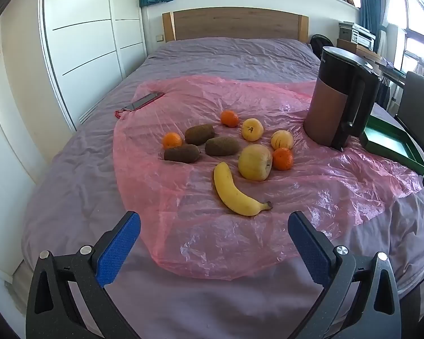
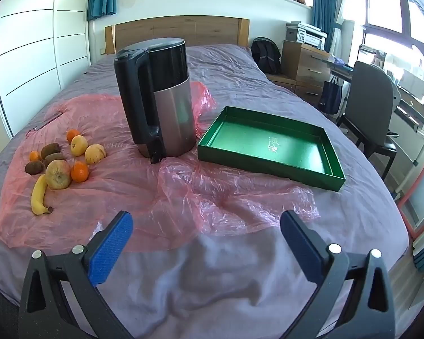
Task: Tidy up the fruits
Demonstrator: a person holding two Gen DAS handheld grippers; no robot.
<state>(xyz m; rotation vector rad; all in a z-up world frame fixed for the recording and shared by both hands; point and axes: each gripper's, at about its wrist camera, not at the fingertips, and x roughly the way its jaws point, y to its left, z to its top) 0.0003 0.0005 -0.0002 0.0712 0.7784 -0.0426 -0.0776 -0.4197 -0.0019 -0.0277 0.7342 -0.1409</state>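
Observation:
Fruit lies on a pink plastic sheet (image 1: 183, 186) on the bed: a banana (image 1: 234, 192), a yellow apple (image 1: 255, 166), three brown kiwis (image 1: 199, 134), three oranges (image 1: 282, 158) and two small yellow fruits (image 1: 252, 129). The same group shows at the left of the right wrist view, with the banana (image 2: 39, 196) nearest. An empty green tray (image 2: 268, 147) lies right of a kettle (image 2: 161, 99). My left gripper (image 1: 213, 240) is open, short of the banana. My right gripper (image 2: 206, 237) is open over bare bedding, facing kettle and tray.
The kettle (image 1: 339, 99) stands at the sheet's right side, with the tray's corner (image 1: 393, 144) beyond it. A phone (image 1: 145, 101) lies at the sheet's far left edge. A chair (image 2: 370, 107) and desk stand right of the bed, a wardrobe (image 1: 82, 42) on the left.

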